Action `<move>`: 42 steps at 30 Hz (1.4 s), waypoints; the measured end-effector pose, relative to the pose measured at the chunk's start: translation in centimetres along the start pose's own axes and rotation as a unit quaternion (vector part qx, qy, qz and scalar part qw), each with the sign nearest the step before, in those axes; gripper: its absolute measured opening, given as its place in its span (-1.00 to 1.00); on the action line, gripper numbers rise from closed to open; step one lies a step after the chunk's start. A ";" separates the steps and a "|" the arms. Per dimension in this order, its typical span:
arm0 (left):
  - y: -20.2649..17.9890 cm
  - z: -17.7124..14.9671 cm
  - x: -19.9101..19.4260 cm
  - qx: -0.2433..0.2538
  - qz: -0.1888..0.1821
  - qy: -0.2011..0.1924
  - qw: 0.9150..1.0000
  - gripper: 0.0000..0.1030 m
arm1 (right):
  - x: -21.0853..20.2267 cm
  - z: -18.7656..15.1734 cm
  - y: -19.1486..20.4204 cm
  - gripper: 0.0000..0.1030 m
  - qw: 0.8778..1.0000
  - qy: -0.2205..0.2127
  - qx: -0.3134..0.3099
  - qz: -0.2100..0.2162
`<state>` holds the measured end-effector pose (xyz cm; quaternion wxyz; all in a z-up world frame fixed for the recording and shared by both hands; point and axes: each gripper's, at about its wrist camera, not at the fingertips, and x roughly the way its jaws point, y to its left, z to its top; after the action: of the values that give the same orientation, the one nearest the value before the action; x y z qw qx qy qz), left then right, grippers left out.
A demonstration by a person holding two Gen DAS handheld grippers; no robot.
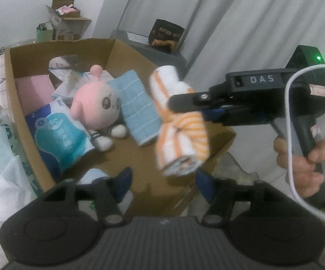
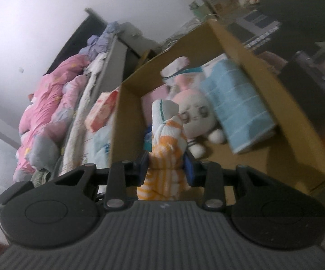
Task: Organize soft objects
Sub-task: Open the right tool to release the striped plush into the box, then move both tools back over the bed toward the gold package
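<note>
right hand-held gripper pinching orange-striped rolled towel | left hand-held gripper spread, empty | lower into brown cardboard box ahead before releasing, beside pink plush toy

1. Left gripper: black linkage arms, each pinned by a round silver screw; dark blue pads on the fingers. Grey ribbed body at centre, flanked by two black rounded housings with recessed discs.
2. Right gripper: same build in its own view, with blue pads, silver pivot screws and a ribbed grey body.
3. Right gripper, seen side-on: black casing lettered "DAS" in white; a green indicator lamp lit on the rear housing; one silver screw on the finger arm.
4. White cable loops from a plug at the casing.
5. Hand on the black handle; no sleeve visible.
</note>
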<state>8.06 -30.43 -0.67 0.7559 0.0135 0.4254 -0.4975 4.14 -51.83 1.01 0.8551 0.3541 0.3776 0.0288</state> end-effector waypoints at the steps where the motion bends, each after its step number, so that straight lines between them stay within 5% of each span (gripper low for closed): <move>1: 0.2 0.0 0.1 -0.002 0.002 0.001 1.000 0.22 | -0.2 0.2 -0.4 -0.38 1.000 -0.001 0.000 -0.004; 7: 0.3 0.5 -1.3 -0.008 0.013 -0.007 1.000 0.24 | -0.9 1.6 -2.1 -0.38 0.999 -0.010 -0.019 -0.040; 13: 0.9 0.7 -3.4 -0.005 0.037 -0.032 0.999 0.28 | 1.0 2.9 -1.0 -0.38 0.990 0.025 -0.110 -0.086; 20: 2.2 0.6 -5.7 -0.010 0.068 -0.052 0.996 0.28 | 7.1 2.0 1.3 -0.38 0.947 0.138 -0.243 -0.158; 27: 3.6 0.0 -7.4 -0.018 0.092 -0.061 0.994 0.30 | 11.5 0.5 1.2 -0.29 0.915 0.205 -0.274 -0.214; 32: 4.6 -0.7 -8.2 -0.025 0.103 -0.064 0.992 0.31 | 9.9 1.0 1.5 -0.03 0.926 0.180 -0.258 -0.209; 42: 6.4 -2.7 -11.4 -0.037 0.138 -0.090 0.986 0.42 | 3.7 2.0 2.8 0.09 0.969 0.073 -0.187 -0.146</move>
<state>9.57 -17.58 2.50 0.8524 -0.0005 0.3678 -0.3716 8.71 -49.76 1.40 0.8710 0.1261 0.4747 -0.0007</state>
